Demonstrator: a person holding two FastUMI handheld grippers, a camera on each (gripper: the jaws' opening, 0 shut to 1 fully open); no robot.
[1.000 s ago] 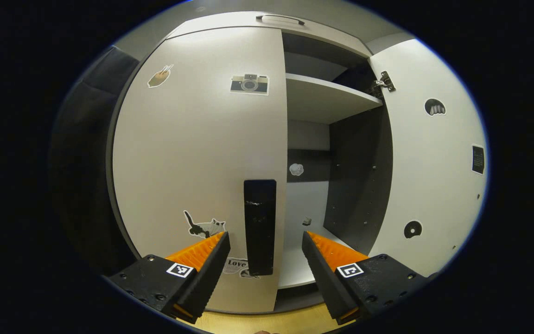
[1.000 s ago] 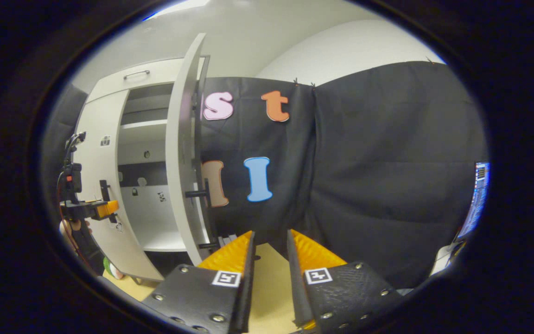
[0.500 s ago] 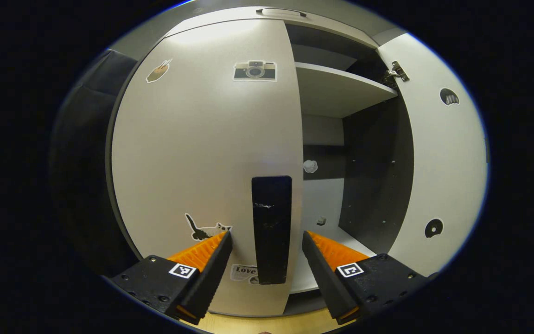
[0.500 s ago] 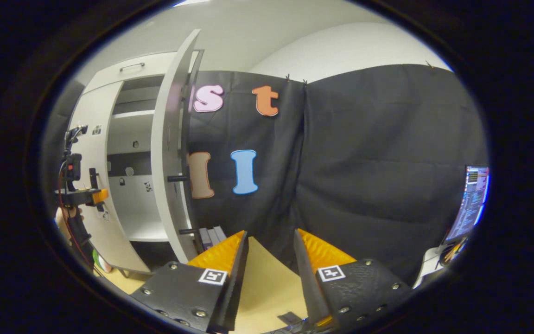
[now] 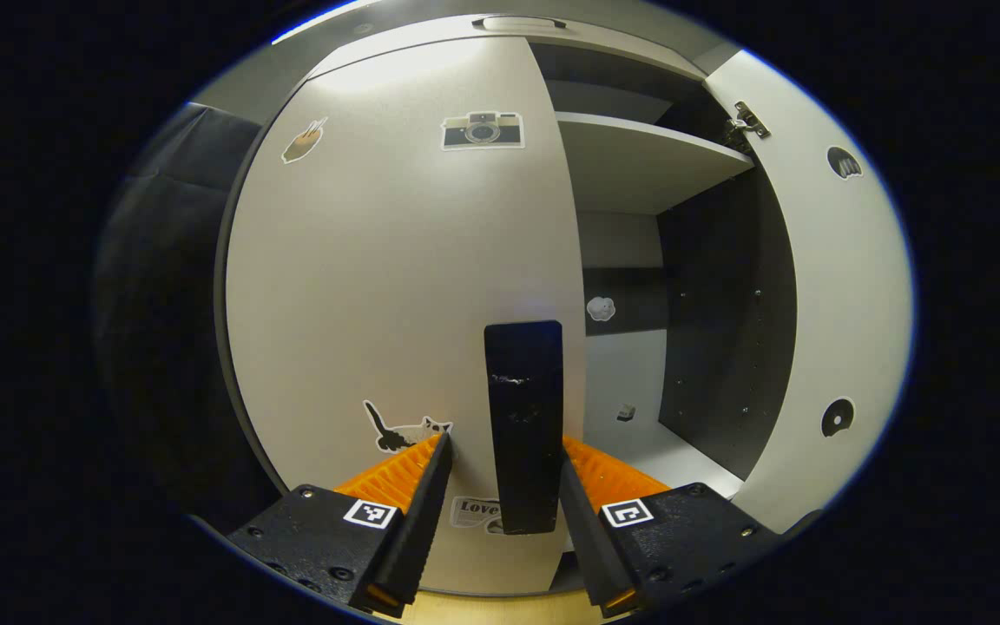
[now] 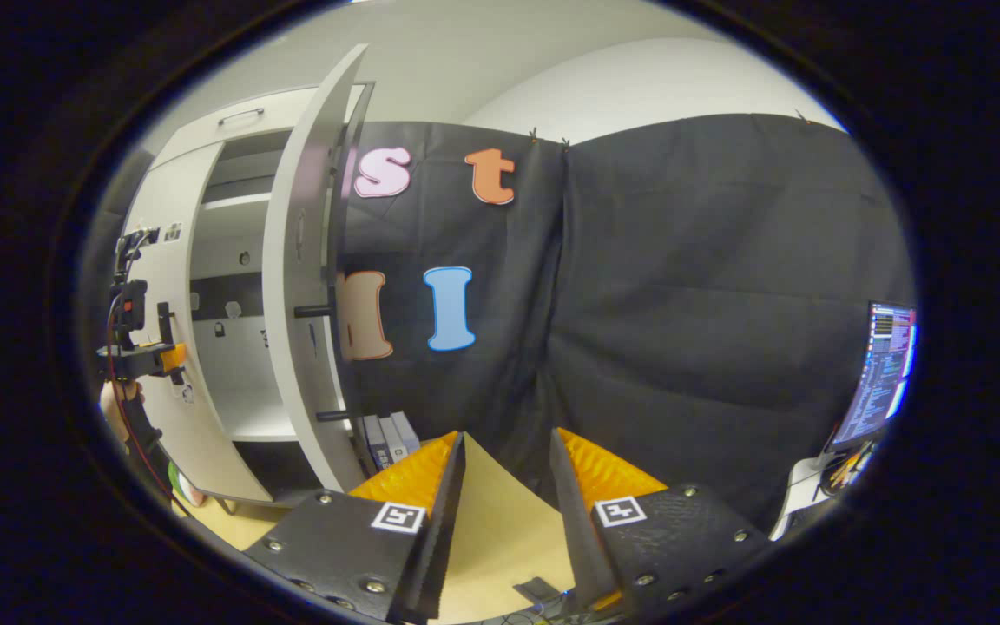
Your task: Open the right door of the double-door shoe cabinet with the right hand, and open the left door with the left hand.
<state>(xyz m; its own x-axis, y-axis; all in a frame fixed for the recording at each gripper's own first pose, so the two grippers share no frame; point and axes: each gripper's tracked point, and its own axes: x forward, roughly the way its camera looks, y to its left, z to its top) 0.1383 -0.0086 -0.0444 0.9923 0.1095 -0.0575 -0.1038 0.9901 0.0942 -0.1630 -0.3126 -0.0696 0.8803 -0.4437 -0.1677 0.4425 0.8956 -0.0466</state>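
Your left hand-held gripper (image 5: 500, 451) straddles the dark handle (image 5: 524, 425) of the left door (image 5: 396, 286), one finger on each side. The fingers stand close to the handle, but whether both press on it you cannot tell from the left gripper view; treat the grip as unconfirmed. The handle sits at the door's inner edge, far from the hinge, so a pull there should swing the door with least effort. That door lies closed against the cabinet.

The right door (image 5: 821, 286) already stands swung wide, its inner face and hinge (image 5: 747, 121) showing, with the shelf (image 5: 639, 161) and the dark inner wall open to view beside it. That half of the task looks done.

Your right hand-held gripper (image 6: 504, 486) hangs well apart from the cabinet, fingers spread with nothing between them, aimed at the black cloth (image 6: 682, 304) above the floor (image 6: 500, 521). It is parked clear so the right door (image 6: 300, 278) has room. In the right gripper view the left hand-held gripper (image 6: 161, 356) shows at the left door's handle.

Next, judge the closure, then draw back along the door's arc.
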